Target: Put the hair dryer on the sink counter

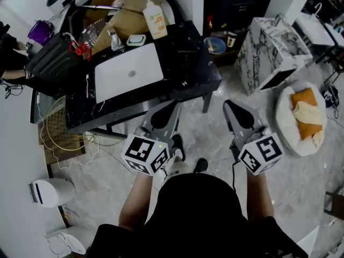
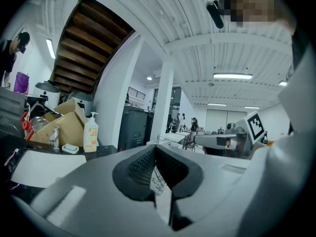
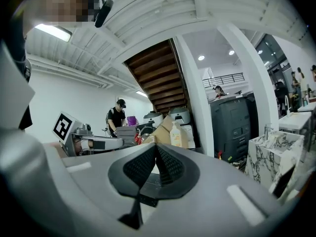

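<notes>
Both grippers are held side by side in front of the person's body, over a pale marble floor. My left gripper (image 1: 175, 104) (image 2: 156, 149) points at the near edge of a black table (image 1: 185, 63); its jaws are shut with nothing between them. My right gripper (image 1: 228, 104) (image 3: 155, 146) is level with it, to the right, also shut and empty. A white marble-patterned sink counter (image 1: 269, 47) (image 3: 274, 152) with a faucet stands ahead on the right. I cannot pick out a hair dryer in any view.
The black table carries a white laptop (image 1: 129, 71), a pump bottle (image 1: 155, 18), cardboard boxes and a black crate (image 1: 51, 58). A round pet bed with an orange cushion (image 1: 302, 117) lies on the right. A wire basket (image 1: 54, 123) and a white appliance (image 1: 48, 192) sit on the left.
</notes>
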Demonstrator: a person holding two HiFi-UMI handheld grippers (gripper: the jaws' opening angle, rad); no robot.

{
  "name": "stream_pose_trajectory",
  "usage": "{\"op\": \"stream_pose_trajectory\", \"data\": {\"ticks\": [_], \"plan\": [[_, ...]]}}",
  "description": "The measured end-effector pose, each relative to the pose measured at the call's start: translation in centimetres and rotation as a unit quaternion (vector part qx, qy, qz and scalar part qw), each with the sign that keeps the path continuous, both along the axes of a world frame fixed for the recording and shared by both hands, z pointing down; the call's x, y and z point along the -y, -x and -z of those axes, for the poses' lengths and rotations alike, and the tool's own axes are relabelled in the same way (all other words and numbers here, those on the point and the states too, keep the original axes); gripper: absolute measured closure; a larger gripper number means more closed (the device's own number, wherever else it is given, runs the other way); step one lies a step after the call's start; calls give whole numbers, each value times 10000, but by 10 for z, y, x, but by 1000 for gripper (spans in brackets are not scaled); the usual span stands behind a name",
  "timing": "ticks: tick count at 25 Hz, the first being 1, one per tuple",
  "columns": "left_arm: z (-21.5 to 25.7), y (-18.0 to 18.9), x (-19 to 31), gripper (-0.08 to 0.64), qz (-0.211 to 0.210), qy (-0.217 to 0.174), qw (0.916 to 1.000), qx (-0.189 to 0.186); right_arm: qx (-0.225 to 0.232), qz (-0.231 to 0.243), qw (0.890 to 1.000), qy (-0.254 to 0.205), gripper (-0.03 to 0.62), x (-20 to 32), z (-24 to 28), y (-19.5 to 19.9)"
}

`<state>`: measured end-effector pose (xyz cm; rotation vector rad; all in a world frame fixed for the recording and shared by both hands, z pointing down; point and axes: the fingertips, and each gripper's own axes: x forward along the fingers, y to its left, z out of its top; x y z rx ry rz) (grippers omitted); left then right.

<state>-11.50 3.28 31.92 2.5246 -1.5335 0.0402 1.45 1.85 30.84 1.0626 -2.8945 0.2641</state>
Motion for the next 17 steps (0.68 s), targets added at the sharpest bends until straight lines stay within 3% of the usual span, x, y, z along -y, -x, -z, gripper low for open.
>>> {"op": "stream_pose_trajectory", "data": {"ticks": [17], "plan": [[-4,-2,-11,560,20,54,10000,81,-17,-7,10000,4,583,-14,-7,-6]]}}
